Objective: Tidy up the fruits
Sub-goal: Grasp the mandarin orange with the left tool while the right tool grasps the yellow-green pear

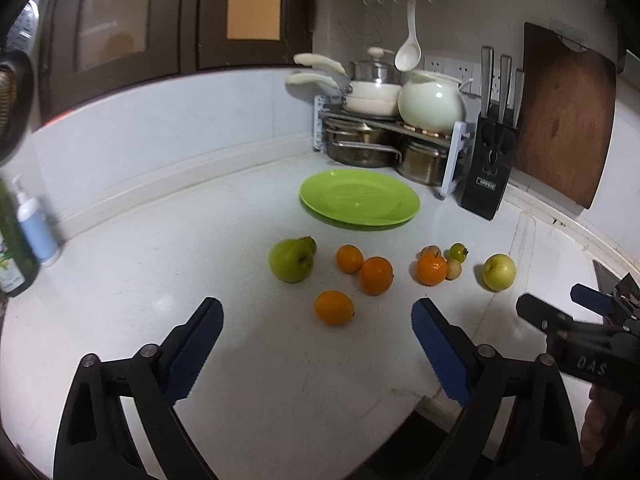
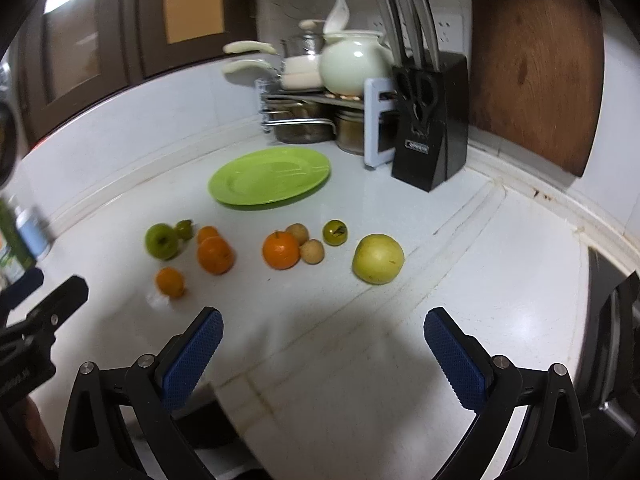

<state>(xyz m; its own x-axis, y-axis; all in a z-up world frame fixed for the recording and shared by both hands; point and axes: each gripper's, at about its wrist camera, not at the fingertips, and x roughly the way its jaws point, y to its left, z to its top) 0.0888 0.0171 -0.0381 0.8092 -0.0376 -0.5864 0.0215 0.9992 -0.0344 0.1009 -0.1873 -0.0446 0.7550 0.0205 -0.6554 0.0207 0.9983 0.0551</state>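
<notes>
Left gripper (image 1: pixel 317 320): held above the worktop's near edge, fingers spread wide, nothing grasped.
Right gripper (image 2: pixel 323 328): held above the near edge, fingers spread wide, nothing grasped.
Fruits: scattered mid-worktop (image 1: pixel 120 300); green apple (image 1: pixel 291 260), four oranges, the nearest orange (image 1: pixel 334 307) lying ahead of the left gripper, yellow apple (image 2: pixel 378 258), small fruits.
Green plate (image 1: pixel 360 200): set behind the fruits, toward the back corner, nothing on it.

Left gripper (image 1: pixel 317 320) and right gripper (image 2: pixel 323 330): each has two matte black plastic fingers (image 1: pixel 192 344) faced with blue, finely ribbed pads. Silver round pins sit at the linkage joints. White lettering "DAS" marks the right gripper's black body.
</notes>
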